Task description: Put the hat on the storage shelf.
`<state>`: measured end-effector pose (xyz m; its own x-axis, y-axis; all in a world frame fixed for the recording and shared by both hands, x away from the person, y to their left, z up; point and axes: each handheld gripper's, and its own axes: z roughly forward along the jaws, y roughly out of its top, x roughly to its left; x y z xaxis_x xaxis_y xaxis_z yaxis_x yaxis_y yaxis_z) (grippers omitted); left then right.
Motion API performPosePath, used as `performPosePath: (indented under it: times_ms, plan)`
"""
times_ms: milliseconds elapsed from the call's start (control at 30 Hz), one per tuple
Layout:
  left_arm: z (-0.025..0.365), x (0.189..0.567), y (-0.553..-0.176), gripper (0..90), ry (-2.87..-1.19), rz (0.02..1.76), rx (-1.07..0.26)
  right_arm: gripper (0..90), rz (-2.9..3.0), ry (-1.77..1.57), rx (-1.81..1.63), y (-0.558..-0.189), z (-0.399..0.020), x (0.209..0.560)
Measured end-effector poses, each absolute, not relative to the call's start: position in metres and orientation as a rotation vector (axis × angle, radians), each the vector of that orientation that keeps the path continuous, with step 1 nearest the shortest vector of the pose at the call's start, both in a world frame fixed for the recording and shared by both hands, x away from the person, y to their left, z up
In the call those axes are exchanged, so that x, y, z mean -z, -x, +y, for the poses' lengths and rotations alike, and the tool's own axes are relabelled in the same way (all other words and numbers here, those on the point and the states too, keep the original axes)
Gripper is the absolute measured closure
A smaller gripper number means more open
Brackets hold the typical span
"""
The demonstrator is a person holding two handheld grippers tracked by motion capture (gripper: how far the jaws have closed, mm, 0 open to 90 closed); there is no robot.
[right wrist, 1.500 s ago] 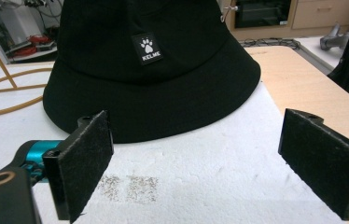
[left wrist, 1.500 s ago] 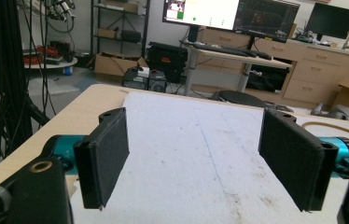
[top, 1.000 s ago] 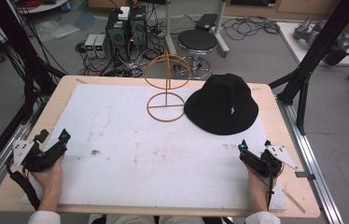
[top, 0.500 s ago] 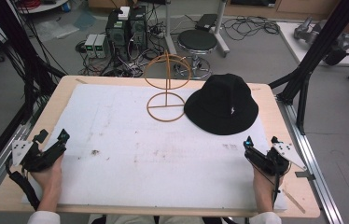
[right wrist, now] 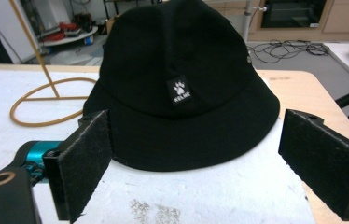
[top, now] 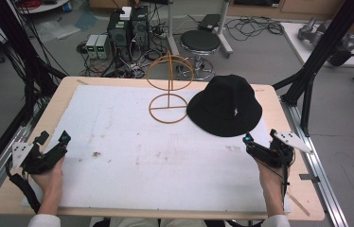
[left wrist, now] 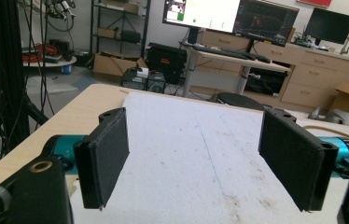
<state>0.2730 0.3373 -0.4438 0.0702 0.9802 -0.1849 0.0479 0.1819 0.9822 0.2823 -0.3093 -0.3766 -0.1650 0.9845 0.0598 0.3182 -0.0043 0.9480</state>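
A black bucket hat [top: 225,106] with a small white paw label lies brim down at the back right of the white mat [top: 165,161]. Left of it stands an orange wire hat stand [top: 169,90] with a ring base and a ring top. My right gripper [top: 260,137] is open just in front of the hat's brim, touching nothing. In the right gripper view the hat [right wrist: 182,84] sits close ahead between the spread jaws of that gripper [right wrist: 203,161], with the stand [right wrist: 37,93] at left. My left gripper [top: 53,138] is open and empty at the mat's left edge [left wrist: 196,163].
The mat covers a wooden table [top: 288,118] framed by black struts. Beyond the far edge are a stool [top: 202,42], computers [top: 128,28] and cables on the floor. A desk with monitors [left wrist: 228,14] stands farther off.
My right gripper has shifted slightly forward, closer to the hat's brim. The left gripper, the hat and the stand have stayed put.
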Motion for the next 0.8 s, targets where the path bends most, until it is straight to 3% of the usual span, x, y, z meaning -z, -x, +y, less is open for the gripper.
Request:
performPosePath:
  times_ms: [533, 800]
  plan:
    - [0.344, 0.443, -0.266, 24.6, -1.091, 1.294, -1.012, 9.2, 1.626, -1.31, -1.163, -0.308, -0.282, 0.374]
    - [0.338, 0.442, -0.266, 24.6, -1.107, 1.278, -1.011, 9.3, 1.585, -1.3, -1.19, -0.342, -0.269, 0.374]
